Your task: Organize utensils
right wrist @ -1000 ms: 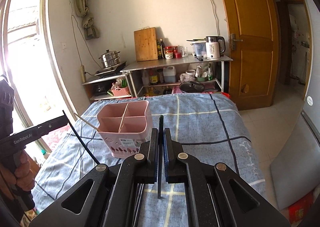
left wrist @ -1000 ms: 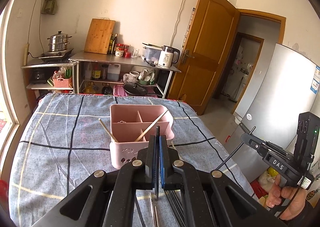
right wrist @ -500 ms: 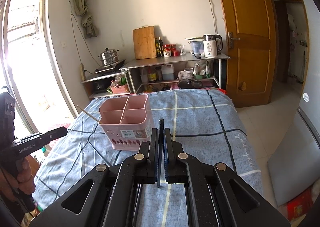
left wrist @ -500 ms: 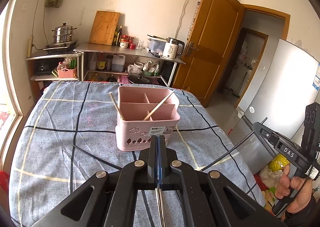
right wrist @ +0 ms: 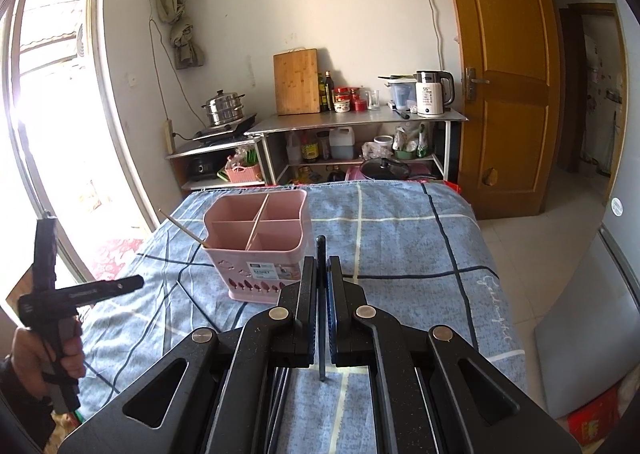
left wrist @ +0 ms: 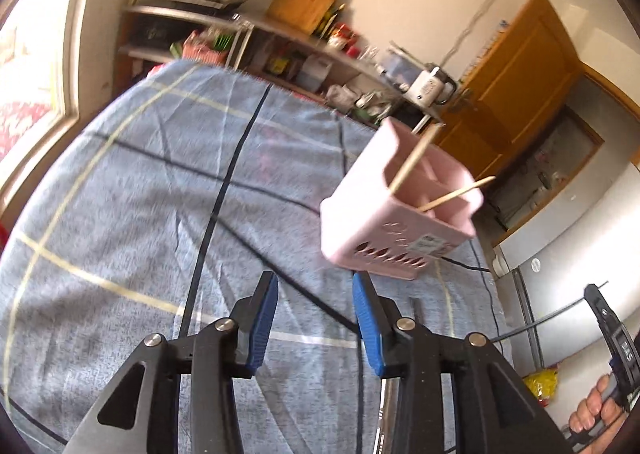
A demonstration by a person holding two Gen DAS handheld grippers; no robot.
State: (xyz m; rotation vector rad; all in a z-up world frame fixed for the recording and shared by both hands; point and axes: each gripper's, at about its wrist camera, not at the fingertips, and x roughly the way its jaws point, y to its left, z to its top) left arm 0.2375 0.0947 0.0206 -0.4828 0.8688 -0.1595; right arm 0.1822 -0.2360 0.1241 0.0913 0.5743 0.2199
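Observation:
A pink utensil basket [right wrist: 258, 242] with several compartments stands on the blue checked cloth [right wrist: 400, 250]; it also shows in the tilted, blurred left wrist view [left wrist: 396, 221]. Two wooden chopsticks [left wrist: 416, 159] lean out of it; one chopstick [right wrist: 182, 228] shows in the right wrist view. My left gripper [left wrist: 316, 290] is open and empty, near the basket's left side. My right gripper [right wrist: 321, 266] is shut on a thin dark utensil [right wrist: 321, 310], held upright just right of the basket. More dark utensils [right wrist: 280, 394] lie on the cloth under the right gripper.
A metal shelf unit [right wrist: 352, 121] with a kettle, cutting board, jars and pots stands behind the table. A wooden door [right wrist: 504, 85] is at the right, a bright window [right wrist: 52, 133] at the left. A fridge [left wrist: 568, 274] stands right of the table.
My left gripper has opened and let go of its dark utensil; it has swung left and tilted. My right gripper has kept its utensil and moved little.

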